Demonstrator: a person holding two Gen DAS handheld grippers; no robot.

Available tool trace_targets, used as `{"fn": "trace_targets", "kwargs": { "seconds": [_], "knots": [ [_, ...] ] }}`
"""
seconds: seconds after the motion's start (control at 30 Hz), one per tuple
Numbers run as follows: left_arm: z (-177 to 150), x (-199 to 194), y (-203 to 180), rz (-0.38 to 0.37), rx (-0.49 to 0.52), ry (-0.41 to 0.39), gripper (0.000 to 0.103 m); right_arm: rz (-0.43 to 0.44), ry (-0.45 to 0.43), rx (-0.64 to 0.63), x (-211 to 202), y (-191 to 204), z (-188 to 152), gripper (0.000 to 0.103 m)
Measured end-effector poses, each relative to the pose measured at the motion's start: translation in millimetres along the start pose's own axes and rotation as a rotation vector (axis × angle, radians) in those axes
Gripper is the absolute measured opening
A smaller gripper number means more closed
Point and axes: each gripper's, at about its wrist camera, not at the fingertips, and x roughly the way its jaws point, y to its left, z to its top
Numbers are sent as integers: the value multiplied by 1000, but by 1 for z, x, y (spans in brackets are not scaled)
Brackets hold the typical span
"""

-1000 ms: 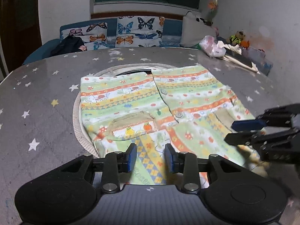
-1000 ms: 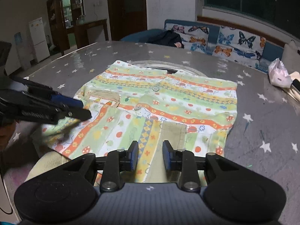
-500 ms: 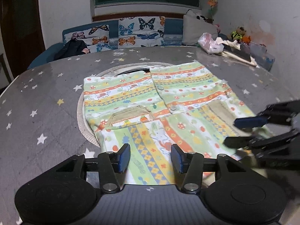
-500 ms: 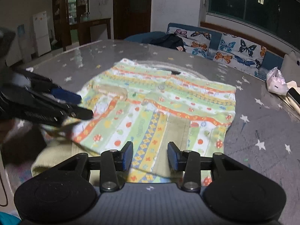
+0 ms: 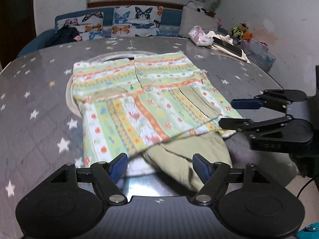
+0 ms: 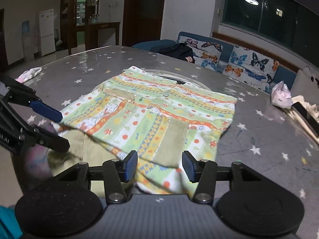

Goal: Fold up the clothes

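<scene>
A patterned shirt point(image 5: 143, 97) with green, orange and yellow stripes lies spread on the grey star-printed bench point(image 5: 39, 103), its near hem just ahead of my tools and its collar end toward the far sofa point(image 5: 111, 23). My left gripper point(image 5: 160, 167) has just been opening; its blue-padded fingers point(image 5: 118, 166) stand wide apart, with the shirt's folded olive lining lying between them but touching neither pad. My right gripper point(image 6: 159, 165) has also just been opening; its fingers point(image 6: 130, 165) stand apart with the hem and an olive patch in the gap, unpressed. Seen from the left camera, the right gripper point(image 5: 233, 113) hovers at the shirt's right corner.
</scene>
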Motion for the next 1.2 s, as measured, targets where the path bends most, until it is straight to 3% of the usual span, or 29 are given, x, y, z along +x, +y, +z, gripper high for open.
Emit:
{"fn": "trace_targets", "kwargs": {
  "seconds": [0.2,0.3,0.43,0.53,0.8,0.87,0.97,1.03,1.07,1.2],
  "knots": [
    [-8,8,-3,-24,-39,54,72,-6,22,-65,-15,6,-15,56],
    [-10,16,-3,-59,-60,85,53,-9,31,-101,-18,9,-22,57],
    [-9,15,-5,-113,-60,78,19,-6,44,-140,-18,14,-29,58],
    [-4,6,-6,-141,-48,41,11,4,43,-189,-18,20,-34,59],
    [21,-17,2,-191,-51,-58,10,46,-4,-250,-6,31,-30,63],
    [26,-17,3,-202,-53,-67,10,72,-26,-244,-2,34,-24,58],
    [29,-18,7,-204,-42,-83,11,131,-47,-211,3,34,-12,40],
    [27,-22,12,-205,-27,-96,17,177,-53,-153,3,29,-4,20],
    [25,-25,15,-206,-19,-103,19,190,-57,-125,3,25,1,16],
    [13,-37,27,-157,21,-146,52,209,-87,-24,-1,8,18,9]
  ]
}}
